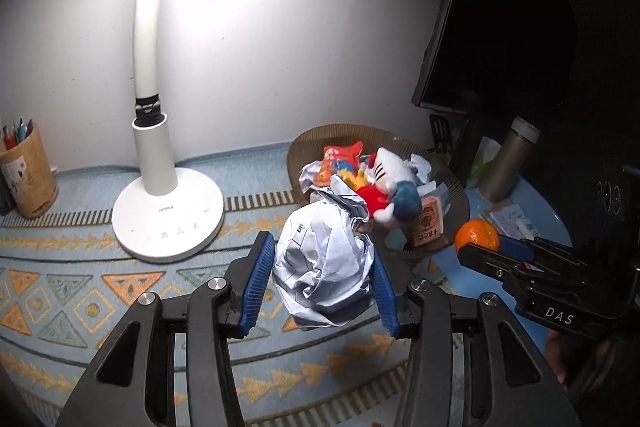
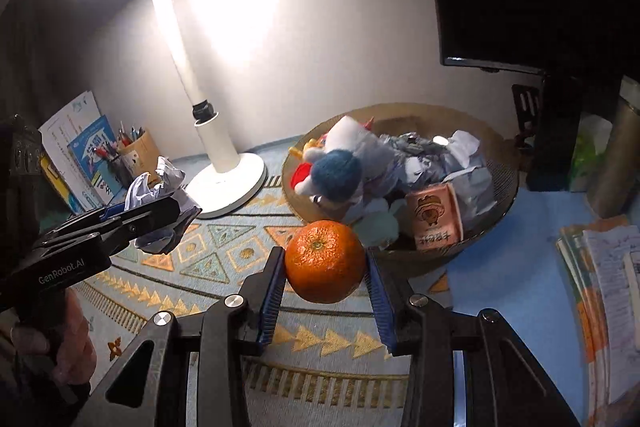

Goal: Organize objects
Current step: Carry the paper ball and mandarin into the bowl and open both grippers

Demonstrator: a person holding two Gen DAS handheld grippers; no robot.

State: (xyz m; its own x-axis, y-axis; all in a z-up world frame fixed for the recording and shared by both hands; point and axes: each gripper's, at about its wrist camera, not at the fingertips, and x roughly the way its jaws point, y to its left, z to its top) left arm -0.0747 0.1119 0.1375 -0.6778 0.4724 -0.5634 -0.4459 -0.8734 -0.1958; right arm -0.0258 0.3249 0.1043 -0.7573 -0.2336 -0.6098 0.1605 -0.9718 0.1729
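My left gripper (image 1: 320,259) is shut on a crumpled ball of white paper (image 1: 324,267), held above the patterned mat; the same paper ball (image 2: 160,187) shows in the right wrist view, clamped in the left gripper (image 2: 160,211). My right gripper (image 2: 326,269) is shut on an orange (image 2: 324,261), lifted off the mat just in front of the brown mesh basket (image 2: 504,187). From the left wrist view the orange (image 1: 478,235) sits at the tip of the right gripper (image 1: 480,247). The basket (image 1: 312,143) holds a plush toy (image 1: 392,183), crumpled paper and a pink packet (image 2: 436,223).
A white desk lamp (image 1: 168,223) stands left of the basket on the patterned mat (image 1: 80,287). A pen holder (image 1: 28,175) and books (image 2: 84,155) sit at the far left. A dark monitor (image 1: 500,27), a metal flask (image 1: 508,163) and stacked papers (image 2: 600,287) crowd the right.
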